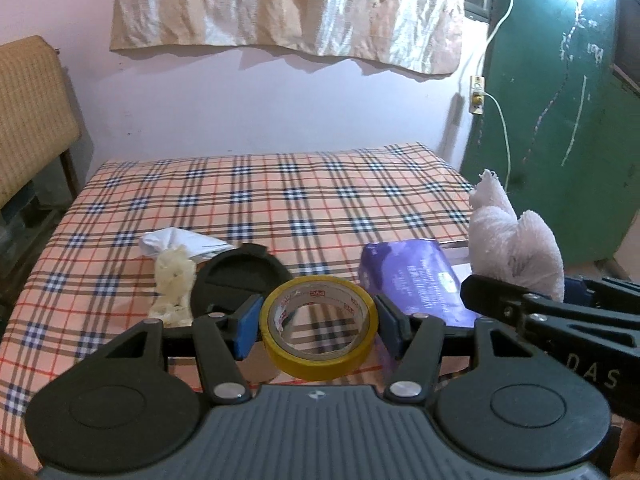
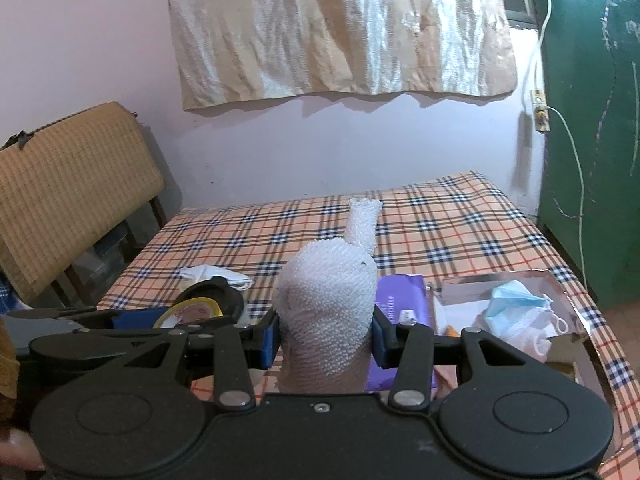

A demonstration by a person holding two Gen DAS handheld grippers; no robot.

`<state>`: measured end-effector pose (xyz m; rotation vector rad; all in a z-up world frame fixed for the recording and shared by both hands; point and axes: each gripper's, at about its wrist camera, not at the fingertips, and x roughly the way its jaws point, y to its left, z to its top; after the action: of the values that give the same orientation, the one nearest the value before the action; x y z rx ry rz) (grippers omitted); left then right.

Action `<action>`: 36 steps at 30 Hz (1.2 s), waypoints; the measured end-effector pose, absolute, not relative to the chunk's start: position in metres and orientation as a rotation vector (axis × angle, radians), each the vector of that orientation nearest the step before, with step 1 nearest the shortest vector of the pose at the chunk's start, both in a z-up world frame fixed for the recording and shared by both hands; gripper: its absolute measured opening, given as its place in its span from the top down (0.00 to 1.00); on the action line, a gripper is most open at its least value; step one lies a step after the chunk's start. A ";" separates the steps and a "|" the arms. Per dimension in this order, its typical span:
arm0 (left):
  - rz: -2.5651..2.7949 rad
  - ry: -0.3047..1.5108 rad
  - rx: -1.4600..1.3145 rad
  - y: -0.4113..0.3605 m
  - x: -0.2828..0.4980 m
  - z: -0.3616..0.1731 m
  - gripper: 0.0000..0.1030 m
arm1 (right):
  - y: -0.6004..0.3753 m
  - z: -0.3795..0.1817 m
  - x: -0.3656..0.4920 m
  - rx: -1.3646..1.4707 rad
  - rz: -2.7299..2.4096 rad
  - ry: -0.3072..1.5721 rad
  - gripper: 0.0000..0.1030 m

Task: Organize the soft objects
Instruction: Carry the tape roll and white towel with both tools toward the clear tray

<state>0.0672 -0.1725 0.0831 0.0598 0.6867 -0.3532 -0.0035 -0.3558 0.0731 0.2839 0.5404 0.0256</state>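
- Tape roll [image 1: 319, 326], yellow, sits clamped between my left gripper's [image 1: 319, 330] blue pads, above the plaid bedcover [image 1: 280, 200].
- My right gripper [image 2: 325, 330] squeezes a white fuzzy sock [image 2: 328, 296], upright, beside a purple packet [image 2: 404, 300].

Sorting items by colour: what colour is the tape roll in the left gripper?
Yellow tape roll, white inner core; clearest in the left wrist view.

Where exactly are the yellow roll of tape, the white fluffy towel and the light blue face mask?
Yellow roll of tape [image 1: 320, 364]: left wrist view, on its front outer band.
White fluffy towel [image 2: 328, 300]: right wrist view, on its bunched middle.
Light blue face mask [image 2: 510, 306]: right wrist view, on its pleated centre.
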 end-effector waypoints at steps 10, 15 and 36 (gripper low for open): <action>-0.421 0.690 0.081 -0.201 0.066 0.080 0.41 | -0.388 0.066 -0.014 0.310 -0.042 0.538 0.48; -0.455 0.691 0.094 -0.217 0.064 0.079 0.41 | -0.404 0.062 -0.020 0.316 -0.074 0.537 0.48; -0.577 0.700 0.157 -0.284 0.053 0.066 0.41 | -0.476 0.040 -0.033 0.323 -0.178 0.567 0.48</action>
<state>0.0526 -0.2843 0.0661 0.1573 0.7004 -0.5767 -0.0329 -0.4761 0.0399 0.3228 0.5673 -0.1785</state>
